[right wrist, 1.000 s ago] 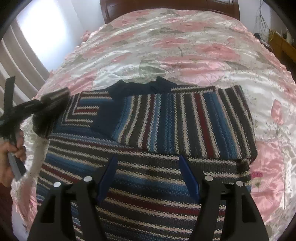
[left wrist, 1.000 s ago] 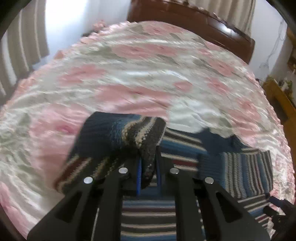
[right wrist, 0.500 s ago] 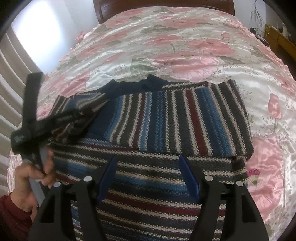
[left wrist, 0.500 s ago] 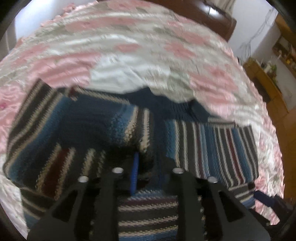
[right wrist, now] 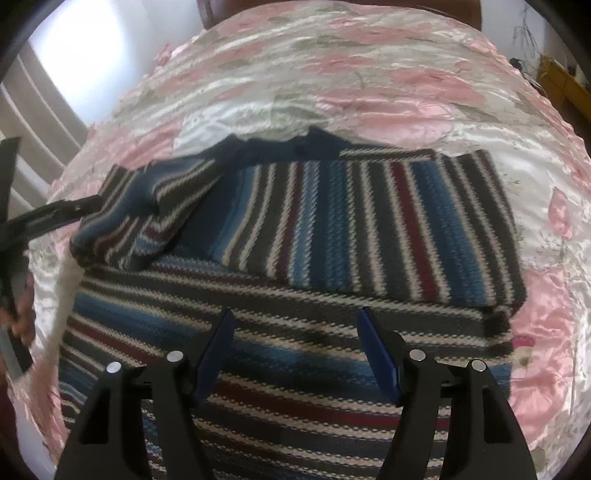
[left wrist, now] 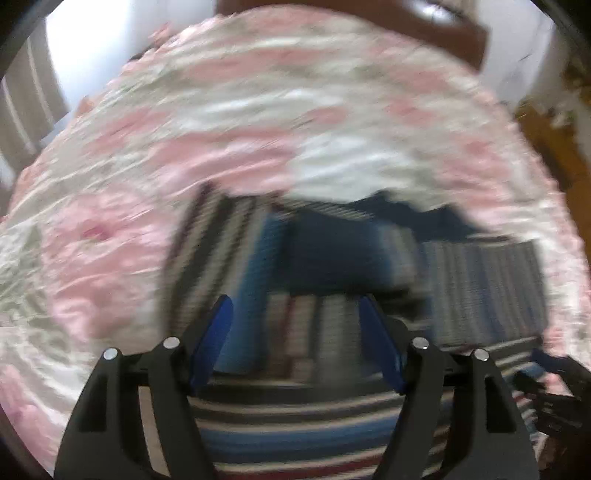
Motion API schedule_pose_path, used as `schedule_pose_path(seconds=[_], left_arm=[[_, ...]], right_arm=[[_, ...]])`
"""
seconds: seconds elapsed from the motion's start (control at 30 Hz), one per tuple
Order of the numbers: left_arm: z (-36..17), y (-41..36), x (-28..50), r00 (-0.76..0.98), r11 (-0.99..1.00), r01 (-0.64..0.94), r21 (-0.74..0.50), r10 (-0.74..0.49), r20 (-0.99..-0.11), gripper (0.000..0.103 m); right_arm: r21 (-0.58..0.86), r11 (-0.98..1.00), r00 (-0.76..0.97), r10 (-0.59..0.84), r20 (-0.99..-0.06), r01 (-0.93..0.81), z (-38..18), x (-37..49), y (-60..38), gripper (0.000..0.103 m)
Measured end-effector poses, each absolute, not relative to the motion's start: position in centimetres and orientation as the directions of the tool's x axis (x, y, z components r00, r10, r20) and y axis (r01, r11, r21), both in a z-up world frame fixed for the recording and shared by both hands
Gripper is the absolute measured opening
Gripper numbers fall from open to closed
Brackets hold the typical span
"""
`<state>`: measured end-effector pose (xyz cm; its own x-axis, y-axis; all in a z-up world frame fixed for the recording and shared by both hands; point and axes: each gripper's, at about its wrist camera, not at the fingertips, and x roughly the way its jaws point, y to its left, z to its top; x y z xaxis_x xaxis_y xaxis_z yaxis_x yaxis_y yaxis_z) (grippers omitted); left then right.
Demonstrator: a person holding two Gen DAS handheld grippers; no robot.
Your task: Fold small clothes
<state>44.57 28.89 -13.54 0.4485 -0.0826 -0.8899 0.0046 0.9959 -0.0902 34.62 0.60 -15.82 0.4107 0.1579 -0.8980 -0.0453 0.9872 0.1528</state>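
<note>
A knitted sweater striped in blue, dark grey, cream and maroon lies on the bed. Its right sleeve is folded across the chest and its left sleeve lies folded inward at the left. My left gripper hangs open just above that left sleeve, nothing between its blue pads; the view is blurred by motion. The same gripper shows at the left edge of the right wrist view, held by a hand. My right gripper is open over the sweater's lower body, holding nothing.
The bed is covered with a shiny pink and white floral spread. A dark wooden headboard stands at the far end. Curtains hang at the left, and wooden furniture stands at the right.
My left gripper carried the left sleeve inward over the sweater, then opened and let it go. The sleeve now lies folded on the body. The right gripper stayed open and nearly still.
</note>
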Motion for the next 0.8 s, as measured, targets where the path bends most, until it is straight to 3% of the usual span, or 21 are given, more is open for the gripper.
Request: schedule_pose_path(seconds=[0.07, 0.2, 0.33, 0.6, 0.73, 0.8], left_arm=[[-15.4, 30.3, 45.5, 0.416, 0.998, -0.018, -0.052, -0.04, -0.909, 0.066], [-19.3, 32.4, 46.4, 0.316, 0.992, -0.043, -0.116, -0.097, -0.944, 0.063], [-20.1, 31.7, 46.9, 0.321, 0.996, 0.017, -0.084, -0.085, -0.943, 0.065], [-20.9, 32.9, 48.0, 0.313, 0.982, 0.006, -0.187, -0.179, -0.933, 0.067], [-20.8, 33.4, 47.6, 0.316, 0.978, 0.015, -0.209, -0.203, -0.927, 0.067], [-20.9, 33.6, 47.5, 0.319, 0.975, 0.013, -0.223, -0.215, -0.923, 0.067]], right_arm=[[0.13, 0.99, 0.417, 0.142, -0.898, -0.057, -15.8, 34.5, 1.5, 0.069], [0.112, 0.99, 0.419, 0.137, -0.898, -0.086, -15.6, 34.5, 2.7, 0.069], [0.037, 0.987, 0.416, 0.099, -0.904, -0.155, -14.9, 37.1, 5.3, 0.069], [-0.033, 0.953, 0.427, 0.104, -0.898, -0.302, -14.3, 44.6, 12.0, 0.069], [0.064, 0.943, 0.371, 0.19, -0.909, -0.326, -15.6, 46.7, 13.6, 0.062], [0.03, 0.941, 0.353, 0.155, -0.923, -0.336, -16.8, 47.5, 14.3, 0.049]])
